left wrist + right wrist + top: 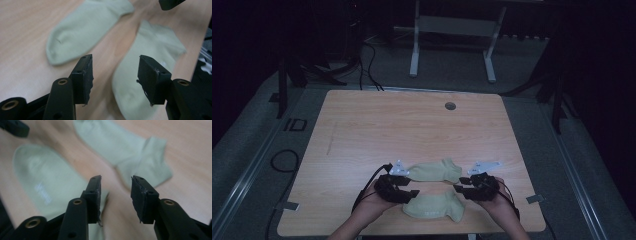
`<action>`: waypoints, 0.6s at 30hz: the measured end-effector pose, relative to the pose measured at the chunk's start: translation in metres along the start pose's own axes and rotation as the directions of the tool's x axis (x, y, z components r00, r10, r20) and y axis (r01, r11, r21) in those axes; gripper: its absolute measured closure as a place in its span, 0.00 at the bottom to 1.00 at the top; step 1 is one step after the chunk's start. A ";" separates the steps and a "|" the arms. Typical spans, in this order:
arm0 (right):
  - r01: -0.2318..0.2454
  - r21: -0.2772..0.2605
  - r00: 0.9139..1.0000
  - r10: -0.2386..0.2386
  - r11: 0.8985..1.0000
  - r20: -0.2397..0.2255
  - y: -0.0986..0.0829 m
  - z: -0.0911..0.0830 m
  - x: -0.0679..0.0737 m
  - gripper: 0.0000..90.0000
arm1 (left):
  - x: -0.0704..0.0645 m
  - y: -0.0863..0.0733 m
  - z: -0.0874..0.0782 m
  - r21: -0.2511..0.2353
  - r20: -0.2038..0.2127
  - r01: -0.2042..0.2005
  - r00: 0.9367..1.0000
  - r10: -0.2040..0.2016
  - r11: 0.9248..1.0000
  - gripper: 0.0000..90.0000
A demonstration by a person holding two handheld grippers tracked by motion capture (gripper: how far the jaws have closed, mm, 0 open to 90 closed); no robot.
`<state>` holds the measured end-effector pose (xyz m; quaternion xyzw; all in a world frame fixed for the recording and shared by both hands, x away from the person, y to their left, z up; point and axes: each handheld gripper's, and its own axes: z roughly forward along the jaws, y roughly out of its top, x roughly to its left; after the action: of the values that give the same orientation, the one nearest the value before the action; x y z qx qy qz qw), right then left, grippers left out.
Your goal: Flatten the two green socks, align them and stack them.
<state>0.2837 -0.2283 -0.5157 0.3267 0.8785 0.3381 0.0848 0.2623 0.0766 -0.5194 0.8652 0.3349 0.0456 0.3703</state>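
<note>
- The two pale green cotton ankle socks lie flat near the front edge of the light wooden table (362,125): the near sock (434,206) between my grippers, the far sock (434,170) just beyond it, apart from it.
- My left gripper (115,75) hovers over the near sock's one end, jaws wide, gripping nothing.
- My right gripper (116,195) hangs by its other end, jaws likewise parted and empty.
- I judge this the approach before a pick-up; next I must lower and close on cloth.
</note>
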 end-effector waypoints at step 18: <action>0.006 0.104 1.000 -0.008 0.995 0.022 -0.043 0.008 0.022 0.84 | -0.006 -0.043 0.003 0.050 0.007 0.096 0.995 -0.096 0.994 0.66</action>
<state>0.2477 -0.2342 -0.5478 0.3311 0.8951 0.2881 0.0786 0.2356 0.0927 -0.5491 0.8572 0.3755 0.0154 0.3521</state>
